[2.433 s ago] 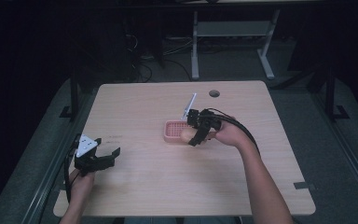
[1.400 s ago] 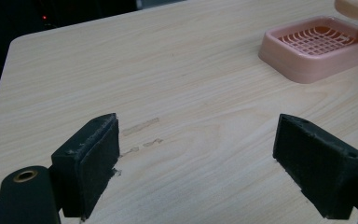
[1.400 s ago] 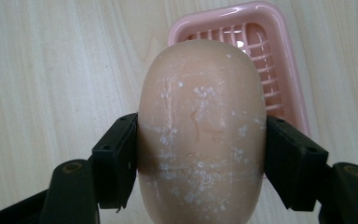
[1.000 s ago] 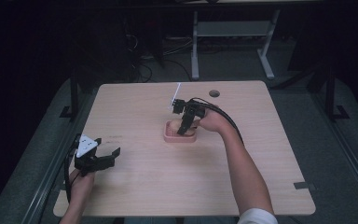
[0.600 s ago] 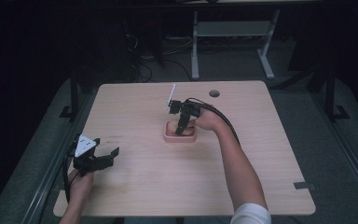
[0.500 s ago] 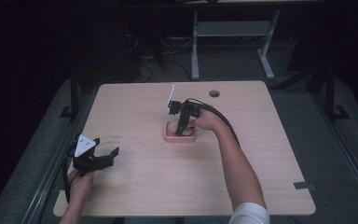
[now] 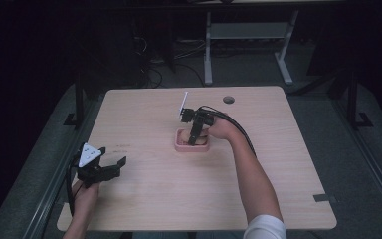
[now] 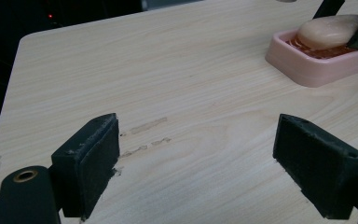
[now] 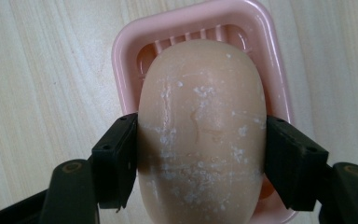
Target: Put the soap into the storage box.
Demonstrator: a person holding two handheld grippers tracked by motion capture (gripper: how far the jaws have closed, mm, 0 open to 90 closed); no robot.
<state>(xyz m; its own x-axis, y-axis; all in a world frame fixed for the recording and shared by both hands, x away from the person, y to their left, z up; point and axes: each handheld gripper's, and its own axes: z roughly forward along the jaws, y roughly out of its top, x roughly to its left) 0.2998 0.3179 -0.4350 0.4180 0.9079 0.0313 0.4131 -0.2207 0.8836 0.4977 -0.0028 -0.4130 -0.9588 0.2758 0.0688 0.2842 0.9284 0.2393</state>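
The bar of soap point(image 9: 200, 135) was gripped across its width by the right tool point(image 9: 200, 161), directly over the pink soap dish point(image 9: 128, 51) at mid-surface. Whether the bar already rested on the dish's ribs could not be told. For a clean placement, the bar would best be kept centred within the rim and lowered level before being released. The left tool point(image 8: 209, 163) was held open and empty above the wooden surface point(image 7: 144, 117), near its left edge.

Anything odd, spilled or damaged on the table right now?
Nothing spilled or askew. The soap bar sits in the pink dish, gripped by the right gripper, and shows whitish flecks and scuffs. The tabletop has faint scratch marks near the open left gripper.
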